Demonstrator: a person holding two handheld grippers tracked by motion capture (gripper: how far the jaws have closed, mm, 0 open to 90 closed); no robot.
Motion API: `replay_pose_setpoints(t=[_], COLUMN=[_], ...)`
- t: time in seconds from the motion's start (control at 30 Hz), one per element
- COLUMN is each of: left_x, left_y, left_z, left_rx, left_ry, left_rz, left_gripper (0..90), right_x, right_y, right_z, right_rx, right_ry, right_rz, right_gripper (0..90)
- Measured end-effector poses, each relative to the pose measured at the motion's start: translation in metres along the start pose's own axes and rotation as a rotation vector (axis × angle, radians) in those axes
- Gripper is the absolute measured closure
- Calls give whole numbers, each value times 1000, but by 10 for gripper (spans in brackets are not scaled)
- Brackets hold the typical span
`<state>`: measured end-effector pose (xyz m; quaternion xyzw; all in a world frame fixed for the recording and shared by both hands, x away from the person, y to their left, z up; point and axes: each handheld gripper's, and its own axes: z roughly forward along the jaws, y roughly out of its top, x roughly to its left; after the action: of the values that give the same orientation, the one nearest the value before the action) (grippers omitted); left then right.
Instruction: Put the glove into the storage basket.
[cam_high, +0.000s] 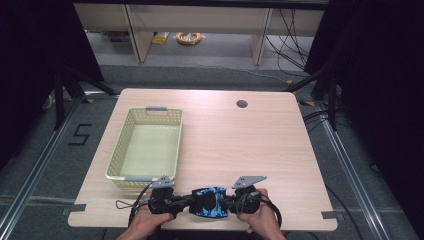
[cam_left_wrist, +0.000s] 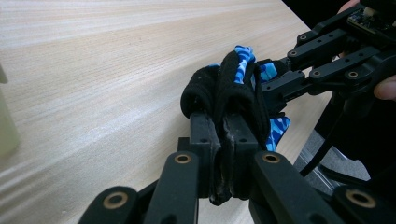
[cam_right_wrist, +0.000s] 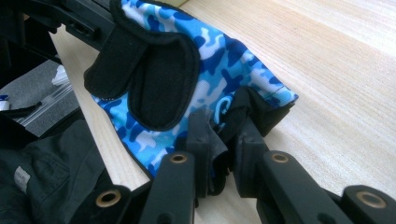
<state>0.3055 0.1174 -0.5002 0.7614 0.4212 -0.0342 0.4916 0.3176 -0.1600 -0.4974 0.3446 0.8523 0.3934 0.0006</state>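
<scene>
A blue camouflage-patterned fabric glove with black padding (cam_high: 210, 201) is held at the near edge of the pale wooden tabletop (cam_high: 240, 145), clamped between the left tool (cam_high: 176, 202) and the right tool (cam_high: 235, 202), each closed on one end.

One readable mark

A black figure "5" (cam_high: 80, 134) stood on the grey floor (cam_high: 60, 165), left of the tabletop (cam_high: 240, 145).

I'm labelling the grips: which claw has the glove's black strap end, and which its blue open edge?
The left claw is shut on the glove's black strap end; the right claw pinches the blue camouflage edge.
</scene>
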Motion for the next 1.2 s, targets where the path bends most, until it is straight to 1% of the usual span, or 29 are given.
replay_pose_setpoints(t=[0.03, 0.07, 0.1, 0.17, 0.23, 0.27, 0.37, 0.4, 0.43, 0.47, 0.5, 0.53, 0.57, 0.6, 0.63, 0.67, 0.7, 0.73, 0.77, 0.8, 0.87, 0.9, 0.93, 0.97, 1.0, 1.07, 1.1, 1.17, 1.2], left_x=[-1, -1, -2, -3, -3, -3, -4, -4, -4, -4, -5, -5, -6, -7, -8, -8, -8, -9, -9, -8, -8, -7, -8, -8, -8, -9, -11, -12, -12], left_y=[0, 0, 0, 0, 0, 0, 0, 0, 0, 0, 0, 0, 0, 0, 1, 1, 2, 2, 2, 3, 5, 6, 8, 9, 10, 14, 16, 21, 23], left_z=[-1, -2, -3, -5, -7, -8, -11, -12, -13, -14, -15, -15, -17, -19, -20, -21, -23, -24, -25, -26, -28, -29, -31, -32, -34, -38, -41, -44, -46], left_rx=[-3, 1, -2, -6, -6, -13, -18, -17, -13, -20, -16, -28, -22, -22, -29, -31, -28, -32, -33, -28, -38, -35, -42, -44, -46, -53, -55, -63, -68], left_ry=[3, -7, -6, -7, -7, -12, -13, -8, -16, -17, -13, -17, -19, -22, -27, -27, -28, -30, -32, -27, -25, -21, -23, -20, -21, -17, -18, -12, -8], left_rz=[1, 3, 2, 11, 22, 15, 30, 31, 35, 34, 36, 34, 38, 42, 38, 40, 45, 48, 51, 58, 54, 59, 56, 59, 58, 64, 55, 71, 73], left_gripper=[832, 831, 831, 829, 828, 828, 826, 824, 823, 823, 823, 823, 823, 823, 822, 822, 822, 821, 821, 822, 822, 822, 822, 822, 822, 821, 821, 821, 821], right_x=[0, 2, 2, 3, 4, 5, 9, 10, 12, 14, 15, 16, 17, 17, 20, 20, 20, 21, 22, 23, 24, 25, 26, 27, 29, 32, 31, 32, 33], right_y=[0, 0, 0, 1, 2, 3, 5, 6, 7, 7, 7, 7, 7, 8, 8, 9, 9, 9, 10, 11, 12, 14, 15, 17, 18, 23, 26, 31, 33], right_z=[-1, -2, -2, -2, -3, -4, -7, -9, -10, -10, -10, -11, -11, -12, -13, -15, -15, -16, -17, -17, -18, -18, -20, -22, -22, -27, -28, -32, -32], right_rx=[1, 1, 0, -7, -12, -15, -17, -16, -21, -22, -23, -25, -36, -28, -30, -37, -51, -57, -45, -50, -54, -63, -59, -71, -78, -72, -95, -104, -113], right_ry=[-5, 1, -5, 0, -7, -9, 5, -6, -9, -7, -7, -5, -10, -3, 1, 5, -6, -2, 3, 7, 2, 19, 8, 3, 3, 11, 1, 4, 0], right_rz=[0, 3, -3, -12, -14, -16, -21, -25, -33, -31, -40, -41, -40, -46, -28, -39, -48, -46, -44, -35, -39, -40, -35, -37, -35, -26, -56, -66, -58], right_gripper=[800, 800, 800, 800, 801, 801, 801, 801, 801, 801, 801, 801, 801, 801, 801, 801, 801, 801, 801, 801, 801, 801, 801, 801, 801, 801, 800, 801, 800])
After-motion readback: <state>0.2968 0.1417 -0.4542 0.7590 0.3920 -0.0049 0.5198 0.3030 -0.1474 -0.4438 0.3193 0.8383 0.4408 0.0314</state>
